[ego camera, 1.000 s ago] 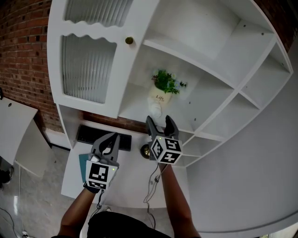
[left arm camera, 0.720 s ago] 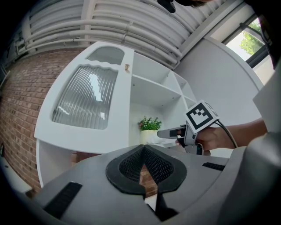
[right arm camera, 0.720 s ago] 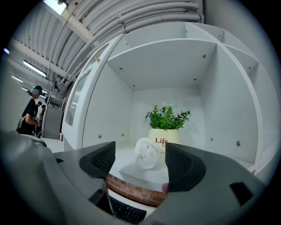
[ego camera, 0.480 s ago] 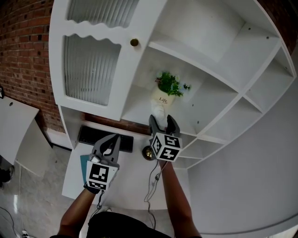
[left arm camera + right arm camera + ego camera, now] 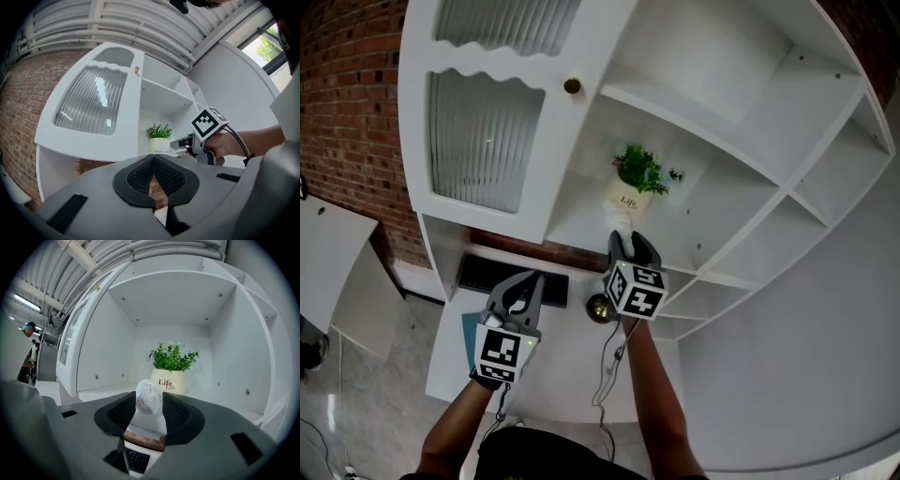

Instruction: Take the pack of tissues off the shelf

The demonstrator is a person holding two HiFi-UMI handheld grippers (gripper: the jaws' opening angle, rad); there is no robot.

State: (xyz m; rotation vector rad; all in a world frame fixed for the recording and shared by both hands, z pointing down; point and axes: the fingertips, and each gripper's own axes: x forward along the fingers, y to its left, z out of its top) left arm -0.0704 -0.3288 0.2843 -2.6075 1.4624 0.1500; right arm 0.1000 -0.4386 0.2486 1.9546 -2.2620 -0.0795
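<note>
In the head view, my right gripper (image 5: 623, 246) reaches up into the open compartment of the white shelf unit (image 5: 581, 216). The pack of tissues (image 5: 620, 223) stands right at its jaw tips, with the potted plant (image 5: 633, 183) just beyond the tips. My left gripper (image 5: 522, 284) hangs lower, well apart from the shelf, over a white desk (image 5: 562, 366). A dark keyboard (image 5: 483, 272) lies just ahead of its jaws.

In the left gripper view, the left gripper (image 5: 152, 161) has its two pads pressed together at the tips with nothing between them. Beyond and to the right of its jaws I see the right gripper (image 5: 176, 144) pointing at the plant's pot (image 5: 153, 143).

In the right gripper view, the right gripper (image 5: 149, 398) is closing its jaws on the pack of tissues (image 5: 149, 401). The pack stands upright between the pads, its sides against both. It rests on the shelf board (image 5: 98, 391), and the cream pot (image 5: 169, 382) stands just behind it, straight ahead of the jaws. Below the jaws, part of the keyboard (image 5: 137, 461) shows.
</note>
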